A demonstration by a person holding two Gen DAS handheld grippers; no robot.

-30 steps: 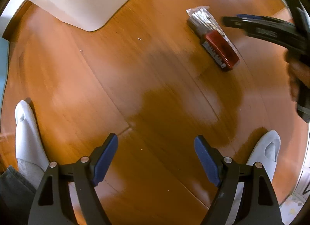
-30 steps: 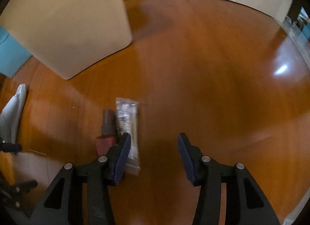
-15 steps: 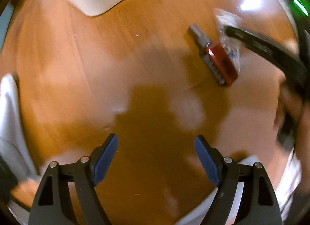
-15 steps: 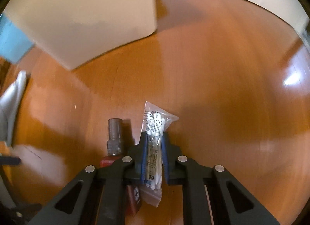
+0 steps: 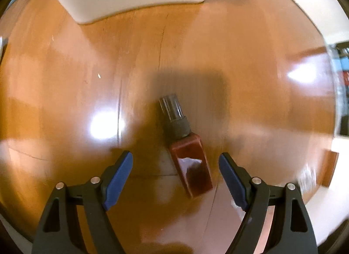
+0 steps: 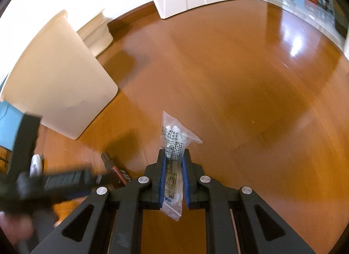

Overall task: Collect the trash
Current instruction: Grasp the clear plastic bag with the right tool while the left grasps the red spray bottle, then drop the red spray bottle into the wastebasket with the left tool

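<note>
**Packet lifted, bottle on the floor**

A glossy wooden floor (image 6: 218, 83) fills the room, with a cream bin (image 6: 56, 83) standing on it near the wall. The right gripper (image 6: 173, 164) has its blue pads pinched tight on a clear plastic packet (image 6: 174, 142), held up off the boards. The left gripper (image 5: 175, 164) hangs spread wide, gripping nothing, above a small red bottle (image 5: 187, 158) lying on its side, the cap pointing away.

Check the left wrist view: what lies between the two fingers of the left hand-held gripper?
The red bottle lies on the wood floor between the open fingers, nearer the right one, cap pointing away. Neither finger touches it.
</note>
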